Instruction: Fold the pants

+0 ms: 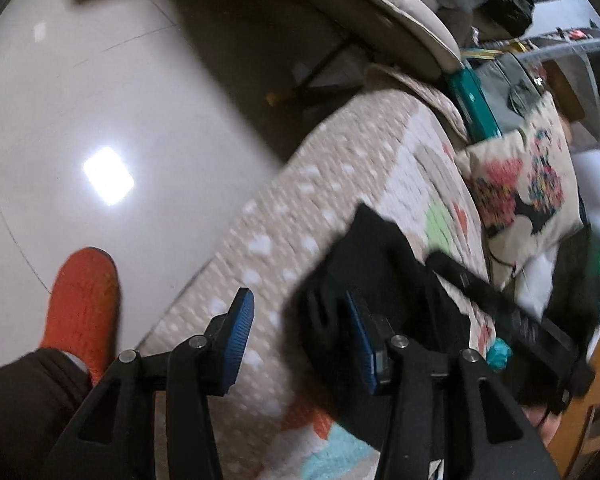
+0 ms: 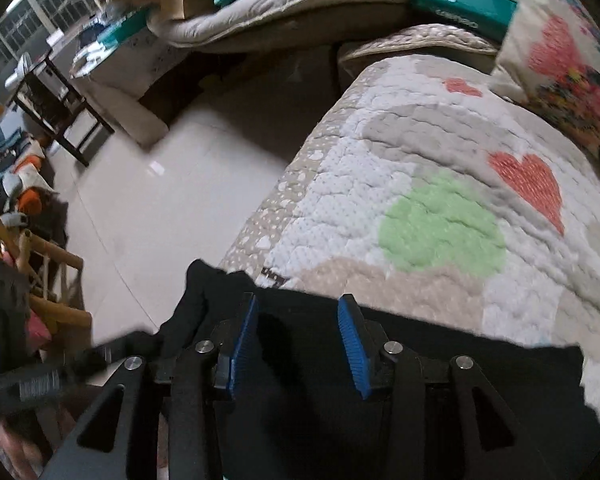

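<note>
We read the pants (image 1: 364, 280) as soft, limp, light black cloth, lying bunched at the quilt's (image 1: 300, 216) near edge; best pinched at a hem or waistband. Left gripper (image 1: 300, 336): jaws part open, empty, over the quilt beside the pants. Right gripper (image 2: 298, 344): part open above the cloth, gripping nothing. Blur and blackness hide folds, legs, waistband.

Left claw (image 1: 300, 336) and right claw (image 2: 298, 344) angle downward, jaws parted.
</note>
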A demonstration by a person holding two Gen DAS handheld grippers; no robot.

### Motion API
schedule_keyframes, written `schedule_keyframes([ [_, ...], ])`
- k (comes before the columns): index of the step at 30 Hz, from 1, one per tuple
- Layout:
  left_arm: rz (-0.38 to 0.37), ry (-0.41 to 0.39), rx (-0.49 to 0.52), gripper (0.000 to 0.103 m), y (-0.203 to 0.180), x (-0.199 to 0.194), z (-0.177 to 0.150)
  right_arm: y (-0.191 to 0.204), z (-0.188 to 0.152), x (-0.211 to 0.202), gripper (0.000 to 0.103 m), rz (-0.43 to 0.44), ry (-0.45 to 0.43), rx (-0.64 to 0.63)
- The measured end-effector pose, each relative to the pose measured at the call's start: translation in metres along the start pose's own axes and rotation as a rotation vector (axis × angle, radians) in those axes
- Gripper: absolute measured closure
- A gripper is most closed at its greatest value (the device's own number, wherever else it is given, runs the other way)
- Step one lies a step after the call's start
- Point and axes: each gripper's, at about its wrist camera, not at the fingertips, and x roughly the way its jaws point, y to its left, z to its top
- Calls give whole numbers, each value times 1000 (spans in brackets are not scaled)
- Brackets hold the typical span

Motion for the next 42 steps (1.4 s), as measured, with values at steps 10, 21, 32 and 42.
schedule_keyframes([
  [10,86,-8,75,54,-17,32,-22,12,20,30,38,18,128,-178],
  [21,89,-30,73,41,-18,40,-21,28,26,48,34,15,144,-265],
  [32,86,-28,56,49,-17,41,-20,60,14,63,45,-5,190,-391],
  [42,-49,-15,95,89,-46,23,-24,51,11,17,74,7,95,-340],
])
